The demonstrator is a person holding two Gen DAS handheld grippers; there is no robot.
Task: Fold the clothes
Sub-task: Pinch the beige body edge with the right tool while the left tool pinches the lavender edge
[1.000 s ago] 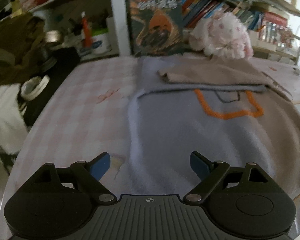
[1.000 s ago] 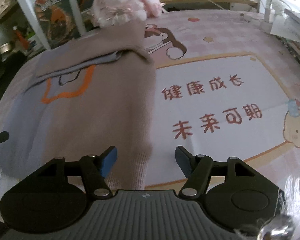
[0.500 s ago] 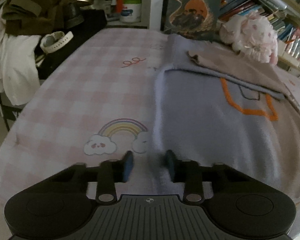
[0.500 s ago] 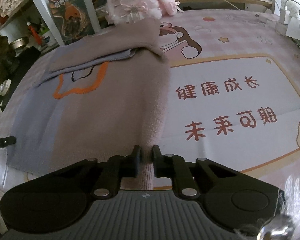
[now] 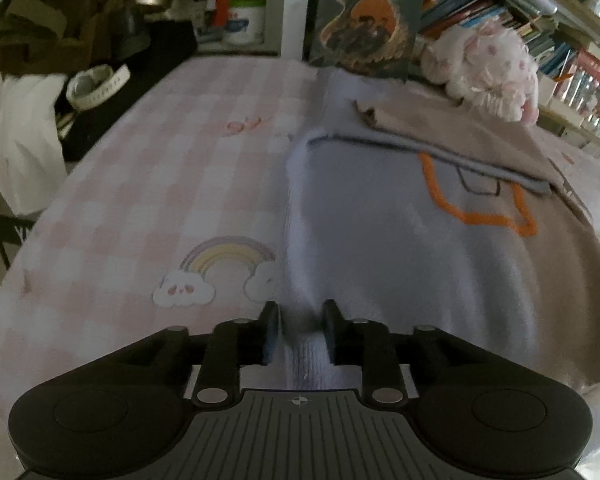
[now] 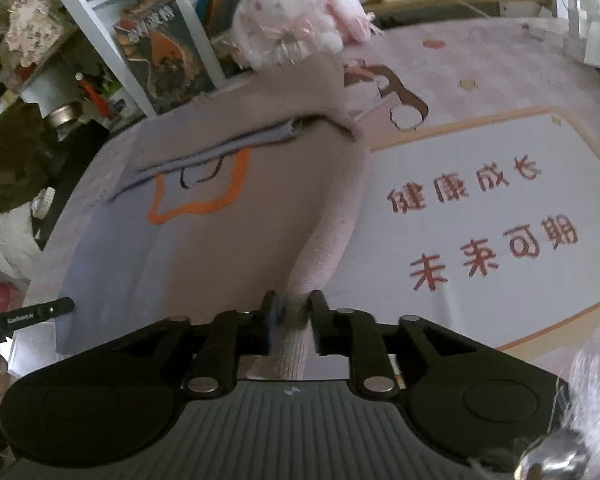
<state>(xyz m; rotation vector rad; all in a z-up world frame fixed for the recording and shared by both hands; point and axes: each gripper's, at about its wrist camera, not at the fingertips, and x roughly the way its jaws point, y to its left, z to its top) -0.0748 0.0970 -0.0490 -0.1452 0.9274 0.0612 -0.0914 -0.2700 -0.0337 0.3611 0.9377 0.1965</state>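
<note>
A lavender and beige sweater [image 5: 400, 240] with an orange outline design lies on the pink checked table cover [image 5: 160, 184], its far sleeves folded across the chest. My left gripper [image 5: 298, 330] is shut on the sweater's near left hem corner. My right gripper [image 6: 294, 322] is shut on the sweater's [image 6: 220, 240] near right hem corner, which rises off the table in a ridge. The left gripper's finger [image 6: 40, 312] shows at the left edge of the right wrist view.
A pink plush toy [image 5: 488, 68] and a standing book [image 5: 364, 20] sit at the table's far edge before the shelves. Clothes and a white shoe [image 5: 96, 84] pile at the left. The mat with red Chinese characters [image 6: 480, 224] lies right of the sweater.
Both grippers went from open to shut on the sweater's near hem corners. The hem now lifts slightly off the table.
</note>
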